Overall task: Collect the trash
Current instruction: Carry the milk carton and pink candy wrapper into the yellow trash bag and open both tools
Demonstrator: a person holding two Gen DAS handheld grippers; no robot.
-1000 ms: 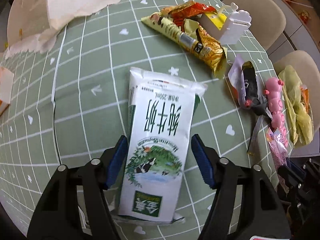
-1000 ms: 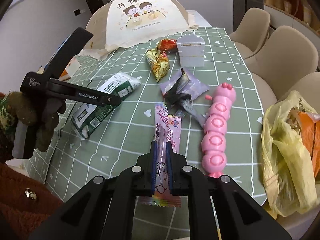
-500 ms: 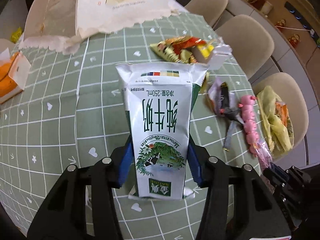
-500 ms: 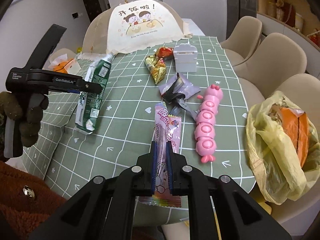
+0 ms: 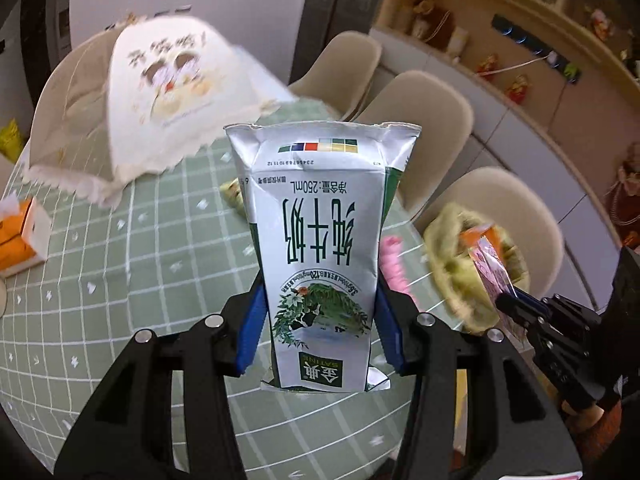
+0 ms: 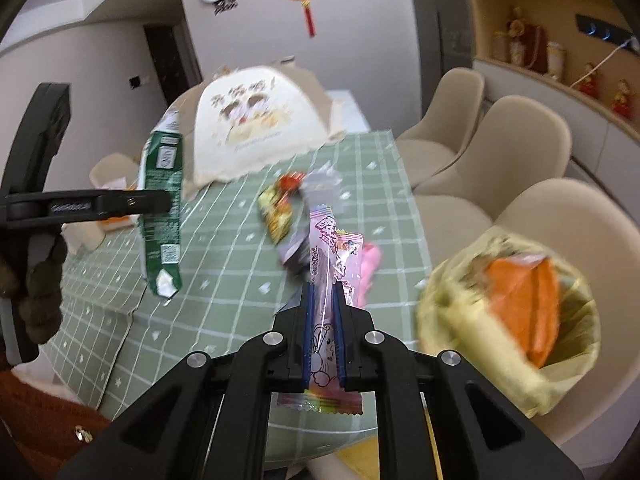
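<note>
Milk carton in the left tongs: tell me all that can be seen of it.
The milk carton is a flattened, crumpled white-and-green pack with a foil-like sheen, Chinese lettering and a meadow picture. It is clamped between the blue pads of the left tongs, its print upside down, lifted clear of the green checked tablecloth.

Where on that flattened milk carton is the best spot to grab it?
Across its narrow lower body, one pad on each side edge, as the left gripper does. The milk carton is squashed flat and widens toward its far end, so gripping the waist from below probably keeps it from slipping.
</note>
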